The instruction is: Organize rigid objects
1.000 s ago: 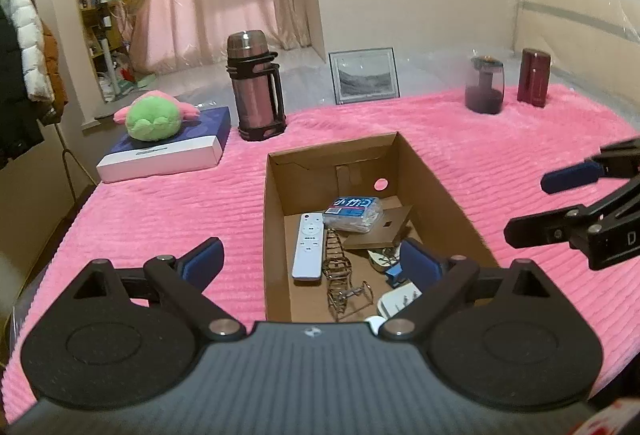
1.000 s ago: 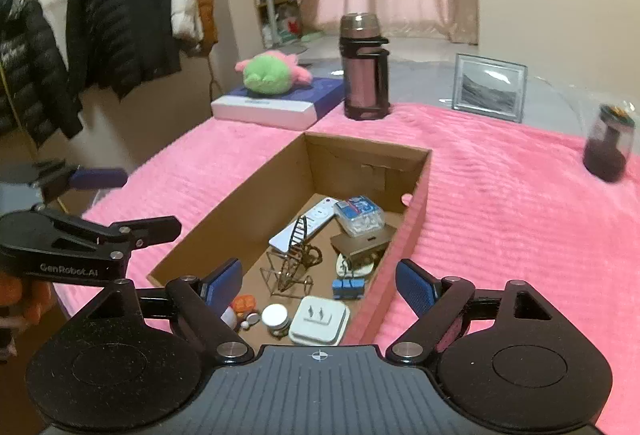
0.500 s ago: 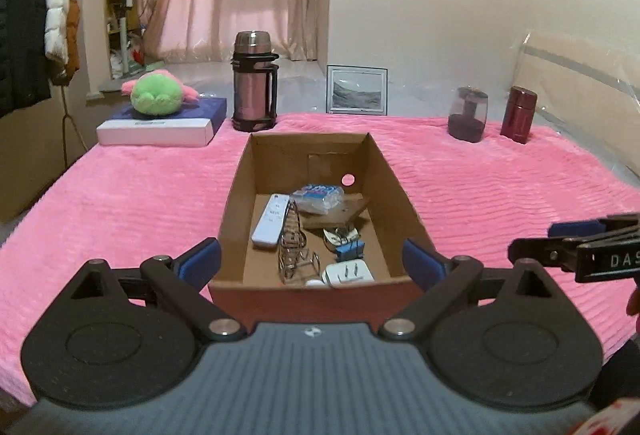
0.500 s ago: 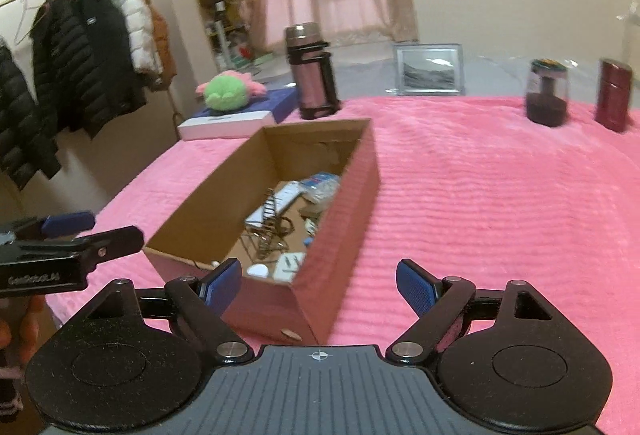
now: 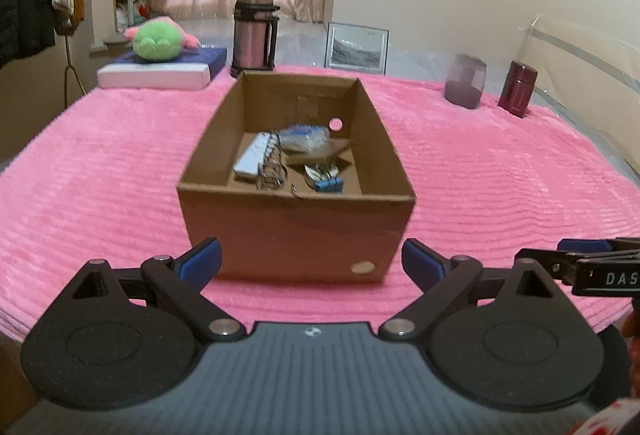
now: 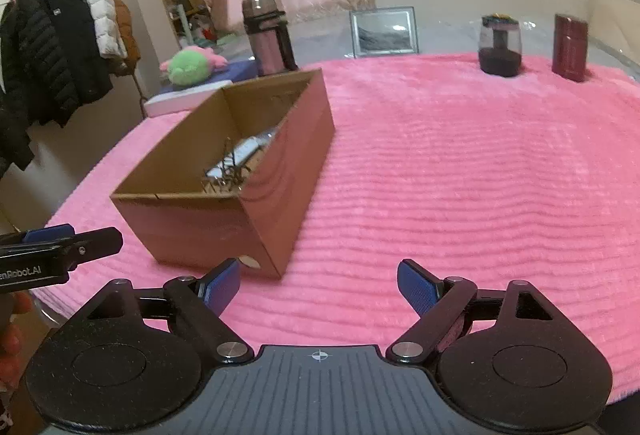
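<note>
An open cardboard box (image 5: 296,235) stands on the pink bedspread (image 5: 100,163); it also shows in the right wrist view (image 6: 280,171). Inside lie a white remote (image 5: 251,157), a wire stand (image 5: 272,171), a clear blue packet (image 5: 306,135), a brown card piece (image 5: 320,151) and a small blue item (image 5: 329,184). My left gripper (image 5: 312,265) is open and empty, low in front of the box's near wall. My right gripper (image 6: 320,289) is open and empty, to the right of the box's near corner.
At the far edge stand a steel thermos (image 5: 255,31), a framed picture (image 5: 357,49), a dark glass jar (image 5: 465,81) and a maroon cylinder (image 5: 518,93). A green plush (image 5: 158,43) sits on a flat white and blue box (image 5: 160,73). Coats (image 6: 60,51) hang at left.
Both grippers have pulled back from above the box toward the near bed edge and dropped lower. The box now lies farther ahead. Both stayed open and empty.
</note>
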`<state>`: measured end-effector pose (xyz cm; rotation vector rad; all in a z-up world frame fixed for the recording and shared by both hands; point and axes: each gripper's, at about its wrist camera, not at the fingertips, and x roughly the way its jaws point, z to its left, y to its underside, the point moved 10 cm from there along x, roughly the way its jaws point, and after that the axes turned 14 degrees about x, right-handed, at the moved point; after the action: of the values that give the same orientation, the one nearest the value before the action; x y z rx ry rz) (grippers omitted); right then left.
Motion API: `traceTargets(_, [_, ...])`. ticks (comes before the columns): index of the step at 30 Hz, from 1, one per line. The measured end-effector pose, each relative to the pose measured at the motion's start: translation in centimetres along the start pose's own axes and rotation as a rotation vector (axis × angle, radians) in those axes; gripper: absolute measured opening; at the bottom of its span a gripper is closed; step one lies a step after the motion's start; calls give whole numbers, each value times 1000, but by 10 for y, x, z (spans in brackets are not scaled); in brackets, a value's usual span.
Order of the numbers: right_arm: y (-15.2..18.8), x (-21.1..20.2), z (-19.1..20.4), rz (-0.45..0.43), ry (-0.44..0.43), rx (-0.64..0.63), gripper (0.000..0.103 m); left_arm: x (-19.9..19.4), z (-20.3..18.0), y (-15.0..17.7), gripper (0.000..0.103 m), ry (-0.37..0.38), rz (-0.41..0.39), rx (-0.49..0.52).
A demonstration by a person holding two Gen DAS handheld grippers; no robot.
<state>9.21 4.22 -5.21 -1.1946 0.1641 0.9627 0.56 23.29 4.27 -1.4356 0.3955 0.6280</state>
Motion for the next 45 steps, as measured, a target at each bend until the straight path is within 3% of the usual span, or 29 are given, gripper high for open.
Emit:
traceTargets(17, [28, -7, -33, 35, 100, 9, 83, 10, -31, 26, 95, 13, 84, 23])
traceTargets(45, [31, 2, -38, 61, 105, 6, 83, 28, -45, 39, 95, 35, 133, 27])
